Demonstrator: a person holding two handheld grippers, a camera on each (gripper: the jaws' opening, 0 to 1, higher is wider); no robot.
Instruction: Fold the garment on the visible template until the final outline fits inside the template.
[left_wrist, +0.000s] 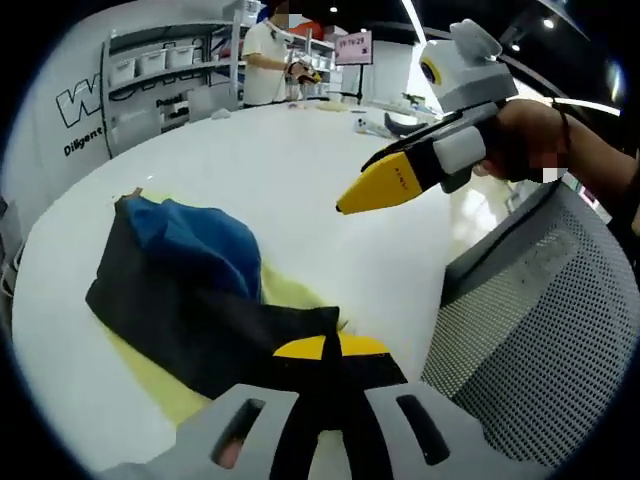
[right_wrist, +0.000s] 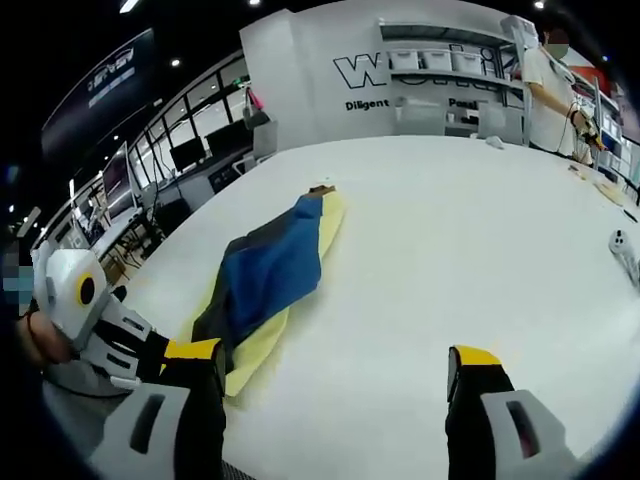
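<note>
A black and blue garment (left_wrist: 190, 290) lies bunched on a pale yellow template (left_wrist: 160, 385) on the white table (left_wrist: 300, 170). My left gripper (left_wrist: 332, 347) has its yellow tips together at the garment's near black corner, shut on the cloth edge. The right gripper (left_wrist: 345, 205) hovers in the air above the table, to the right of the garment. In the right gripper view the garment (right_wrist: 265, 270) lies lengthwise over the template (right_wrist: 262, 340). There my right gripper (right_wrist: 335, 370) is open with bare table between the jaws, and the left gripper (right_wrist: 190, 348) sits at the garment's near end.
A grey mesh chair back (left_wrist: 540, 320) stands close at the right. A person (right_wrist: 545, 80) stands by shelves (right_wrist: 440, 60) beyond the table's far side. Small items (left_wrist: 385, 125) lie far across the table, a white object (right_wrist: 625, 250) at its right edge. Desks with monitors (right_wrist: 190, 150) stand left.
</note>
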